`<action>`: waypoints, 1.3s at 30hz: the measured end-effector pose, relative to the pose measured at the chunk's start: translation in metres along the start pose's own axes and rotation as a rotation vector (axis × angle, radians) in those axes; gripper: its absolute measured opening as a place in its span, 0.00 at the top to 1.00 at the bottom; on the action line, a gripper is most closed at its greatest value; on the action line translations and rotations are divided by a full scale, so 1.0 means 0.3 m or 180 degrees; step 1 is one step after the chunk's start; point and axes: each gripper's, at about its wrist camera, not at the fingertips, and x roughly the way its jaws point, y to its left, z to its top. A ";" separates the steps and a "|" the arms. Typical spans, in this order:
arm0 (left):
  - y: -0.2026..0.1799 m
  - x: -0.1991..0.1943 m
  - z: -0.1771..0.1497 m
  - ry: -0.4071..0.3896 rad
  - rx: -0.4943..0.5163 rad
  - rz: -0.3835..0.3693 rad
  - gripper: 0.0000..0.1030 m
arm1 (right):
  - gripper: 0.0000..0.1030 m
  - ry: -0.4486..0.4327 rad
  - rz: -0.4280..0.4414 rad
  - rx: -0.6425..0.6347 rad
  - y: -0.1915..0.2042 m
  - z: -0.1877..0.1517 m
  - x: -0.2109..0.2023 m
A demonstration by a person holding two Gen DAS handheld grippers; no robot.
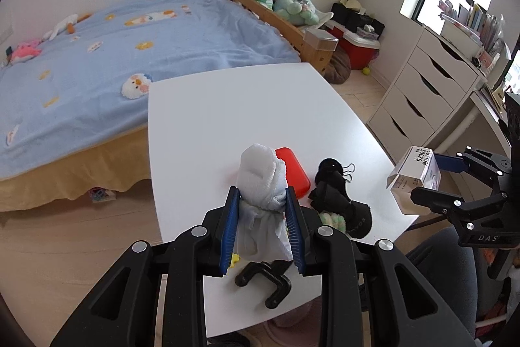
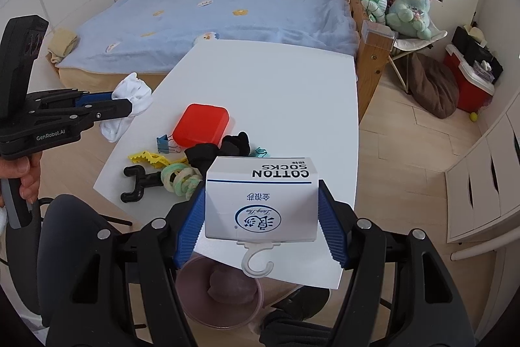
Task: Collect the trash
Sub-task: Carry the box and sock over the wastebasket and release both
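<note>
My left gripper (image 1: 262,194) is shut on a white sock (image 1: 261,174), held above the near left edge of the white table (image 1: 227,106). The right wrist view shows that gripper (image 2: 122,101) at the left with the sock (image 2: 133,93) hanging from its fingers. My right gripper (image 2: 261,187) is shut on a white "COTTON SOCKS" box (image 2: 260,204) with a plastic hook, over the table's (image 2: 276,80) near edge. In the left wrist view, the box (image 1: 414,174) and right gripper (image 1: 432,178) are at the right.
On the table lie a red case (image 2: 201,122), black socks (image 2: 227,145), a black hook piece (image 2: 136,181), green-yellow hair ties (image 2: 180,179), a yellow clip (image 2: 149,158) and a blue binder clip (image 2: 164,143). A pink bin (image 2: 217,291) stands under the near edge. A bed (image 1: 130,47) lies behind, drawers (image 1: 422,93) to the right.
</note>
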 end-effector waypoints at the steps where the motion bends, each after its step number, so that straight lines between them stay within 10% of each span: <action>1: -0.011 -0.015 -0.009 -0.0023 0.0018 -0.0006 0.73 | 0.37 -0.0018 0.0008 -0.0003 0.004 -0.006 -0.013; 36: -0.163 -0.204 -0.391 -0.0073 0.0067 -0.0197 0.73 | 0.37 0.0148 0.0414 -0.0285 0.219 -0.336 -0.124; 39: -0.170 -0.205 -0.399 -0.0069 0.0080 -0.0214 0.73 | 0.19 0.0171 0.0387 -0.0309 0.228 -0.343 -0.111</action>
